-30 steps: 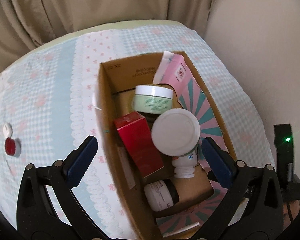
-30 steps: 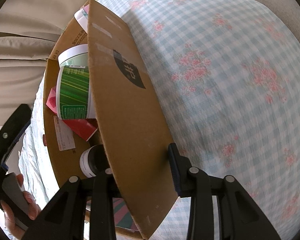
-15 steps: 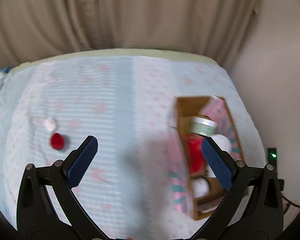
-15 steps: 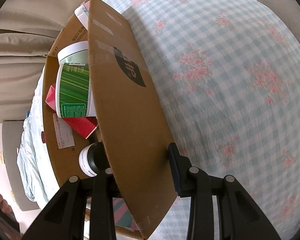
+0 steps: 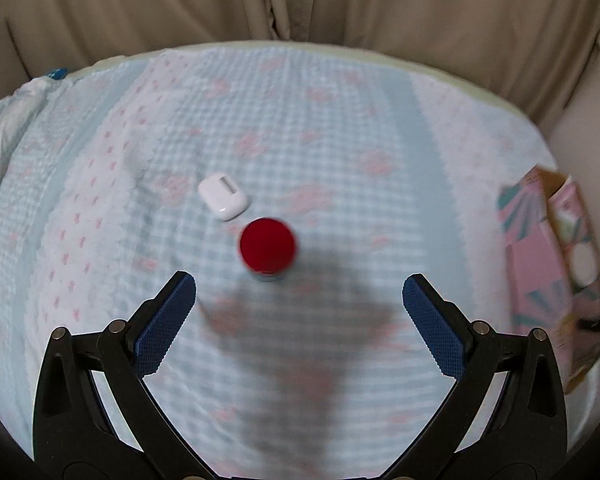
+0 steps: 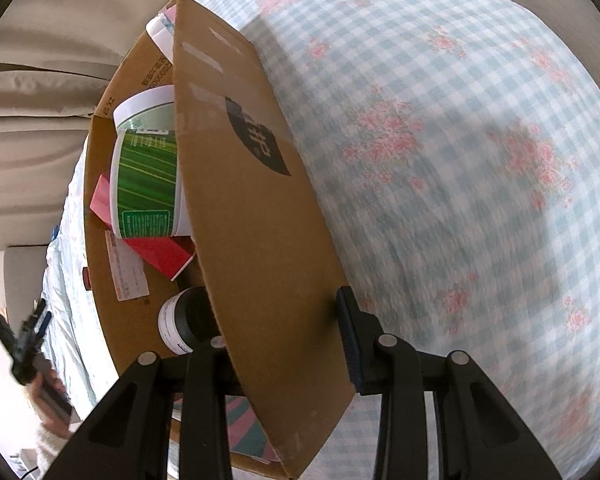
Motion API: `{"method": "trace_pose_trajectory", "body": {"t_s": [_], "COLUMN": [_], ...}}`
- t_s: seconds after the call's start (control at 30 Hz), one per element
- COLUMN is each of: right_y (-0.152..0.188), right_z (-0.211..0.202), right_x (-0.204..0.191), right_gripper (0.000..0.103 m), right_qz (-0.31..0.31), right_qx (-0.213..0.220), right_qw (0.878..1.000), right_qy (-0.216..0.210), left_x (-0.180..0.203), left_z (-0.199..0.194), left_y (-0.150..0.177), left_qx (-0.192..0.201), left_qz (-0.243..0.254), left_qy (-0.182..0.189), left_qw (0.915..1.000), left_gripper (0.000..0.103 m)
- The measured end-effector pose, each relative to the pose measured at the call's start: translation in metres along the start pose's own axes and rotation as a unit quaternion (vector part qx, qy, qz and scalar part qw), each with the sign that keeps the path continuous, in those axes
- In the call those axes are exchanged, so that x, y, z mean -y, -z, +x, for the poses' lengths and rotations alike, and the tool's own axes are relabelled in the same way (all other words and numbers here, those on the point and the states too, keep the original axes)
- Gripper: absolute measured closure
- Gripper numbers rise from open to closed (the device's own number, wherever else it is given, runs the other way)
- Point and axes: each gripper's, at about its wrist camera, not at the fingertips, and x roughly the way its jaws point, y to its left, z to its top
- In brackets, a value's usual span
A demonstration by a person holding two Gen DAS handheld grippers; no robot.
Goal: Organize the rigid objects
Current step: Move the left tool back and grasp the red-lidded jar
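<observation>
we're hovering the spread left gripper (image 5: 299,293) near the red-capped jar (image 5: 268,249) mid-bed (image 5: 380,128) — the right gripper (image 6: 284,328) pinching the box wall (image 6: 252,208); clipping the cap risks toppling it.

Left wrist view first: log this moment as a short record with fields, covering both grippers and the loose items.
surface: checked floral bedspread
left gripper: jaws open, empty, above the bedspread
loose items: red-capped bottle upright; white earbud case close beside it
right gripper: jaws shut on cardboard box wall
box contents: green tub, red carton, dark jar
</observation>
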Motion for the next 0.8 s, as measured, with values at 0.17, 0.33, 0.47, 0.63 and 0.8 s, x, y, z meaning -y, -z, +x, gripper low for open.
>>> {"method": "trace_pose_trajectory", "body": {"t_s": [0.17,0.33,0.47,0.63,0.8], "right_y": [0.004,0.009,0.011,0.017,0.021], "right_z": [-0.002,-0.007,-0.008,-0.010,-0.012], "right_x": [0.005,0.011,0.009,0.009,0.010], "right_gripper": [0.071,0.071,0.071,0.071,0.071], "right_qz": [0.019,0.035,0.045,0.065,0.074], "right_qx": [0.014,0.026,0.034,0.051,0.057], "right_qw": [1.000,0.999,0.998,0.997,0.996], "right_qy": [-0.001,0.000,0.005,0.008,0.011], "left_x": [-0.020,-0.029,-0.034,-0.035,-0.037], "left_z": [0.043,0.080,0.099,0.113,0.122], "left_y": [0.010,0.011,0.013,0.012,0.009], "left_qx": [0.017,0.035,0.043,0.046,0.045], "left_qz": [0.023,0.026,0.027,0.047,0.056], "left_qy": [-0.001,0.010,0.020,0.016,0.018], "left_qw": [0.9996,0.9990,0.9985,0.9977,0.9973], "left_gripper": [0.000,0.000,0.000,0.000,0.012]}}
